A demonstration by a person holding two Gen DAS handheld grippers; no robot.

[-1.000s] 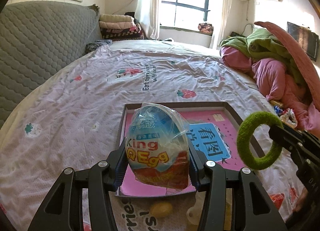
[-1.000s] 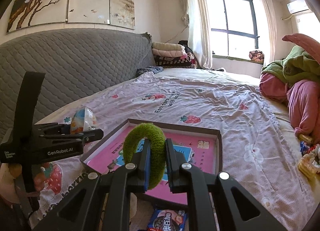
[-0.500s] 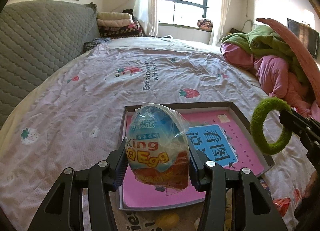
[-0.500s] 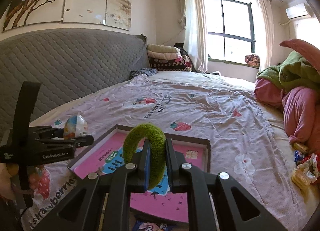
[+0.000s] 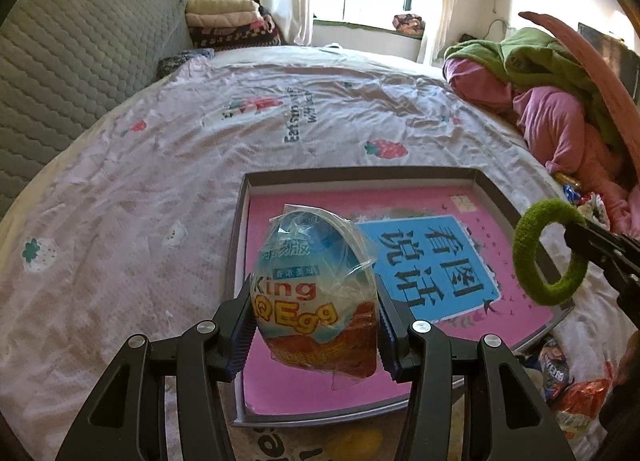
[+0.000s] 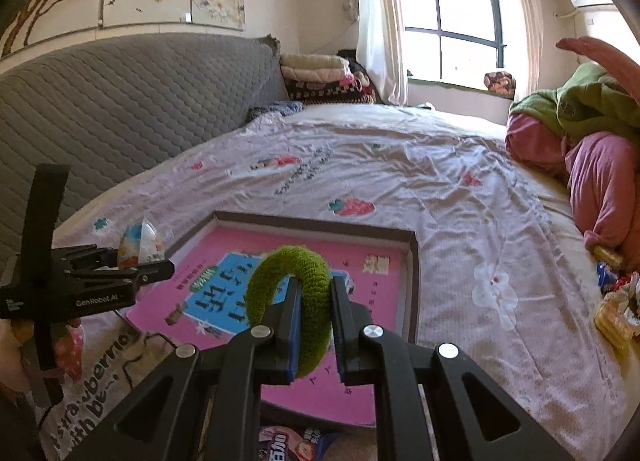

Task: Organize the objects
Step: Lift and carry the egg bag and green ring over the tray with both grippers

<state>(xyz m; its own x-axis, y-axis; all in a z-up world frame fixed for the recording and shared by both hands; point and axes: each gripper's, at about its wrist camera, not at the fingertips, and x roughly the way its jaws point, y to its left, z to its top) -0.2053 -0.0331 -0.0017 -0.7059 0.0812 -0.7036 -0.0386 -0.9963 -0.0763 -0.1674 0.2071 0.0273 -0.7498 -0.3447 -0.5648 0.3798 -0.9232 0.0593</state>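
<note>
1. Bedroom, daylit; bed (image 5: 200,165) under a pale strawberry-print sheet, grey quilted headboard (image 5: 76,61) along one side, window beyond.
2. Toy egg (image 5: 316,289) in clear wrapper: upright, long axis vertical, clamped at its waist by the left claw (image 5: 316,325). It hangs above the near left part of the tray, apart from the tray floor.
3. Green fuzzy ring (image 6: 290,301): stands on edge, clamped through its lower arc by the right claw (image 6: 314,325), one finger inside the loop and one outside. It hangs over the tray's near middle.
4. Tray (image 5: 360,175): shallow, dark-rimmed, lying flat on the bed, pink printed sheet with a blue panel inside. It lies directly below and ahead of both claws; judged the drop place for both items. Left claw is nearer the tray's left wall, right claw nearer its middle and right.
5. Coming move, as judged: lower straight down, then part the fingers; neither item yet touches the tray.
6. Snack packets (image 5: 560,377): loose on the bed near the tray's near right corner.
7. Hard to tell: a yellowish item below the tray's near edge is cut off by the left claw; height of both items above the tray is uncertain through the fisheye.
</note>
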